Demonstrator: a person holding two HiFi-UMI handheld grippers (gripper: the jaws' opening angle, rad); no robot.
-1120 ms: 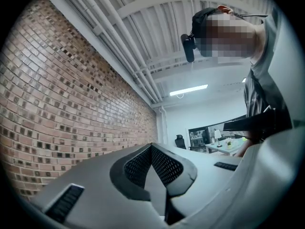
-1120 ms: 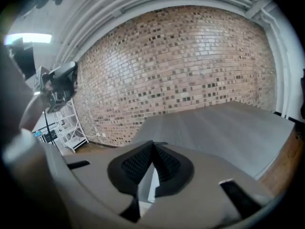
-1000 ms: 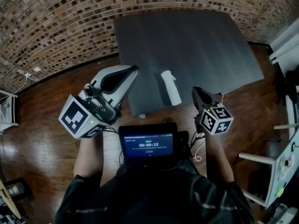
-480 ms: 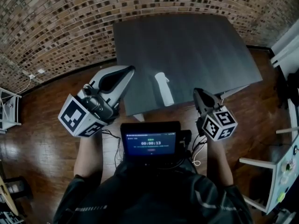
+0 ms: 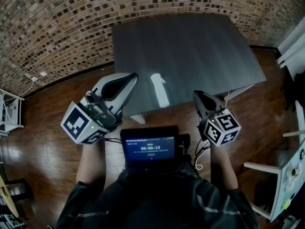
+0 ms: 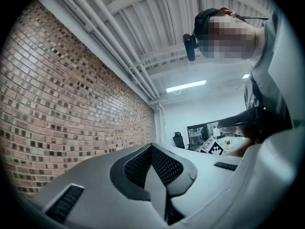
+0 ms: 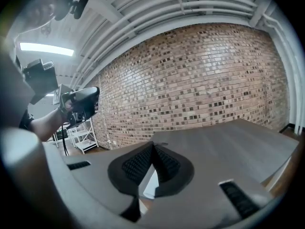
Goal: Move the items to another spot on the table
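Hand-held grippers [image 5: 134, 76] [image 5: 196, 95] abreast, near table [image 5: 190, 42]

Matt dark grey table [image 5: 200, 46]; white plastic spray bottle [image 5: 160, 90]; glossy wood floor [image 5: 43, 137]; rough brick wall [image 5: 57, 27]

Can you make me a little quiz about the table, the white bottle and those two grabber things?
1. True or false: the white spray bottle is clamped in a gripper.
2. Pick one. The right gripper has its jaws: A) wide apart, B) together with nothing between them, C) closed on a cup.
3. Fill in the blank: the wall behind the dark table is made of ____.

Key
1. False. The bottle is on the table near its front edge, and nothing is gripping it.
2. B
3. brick
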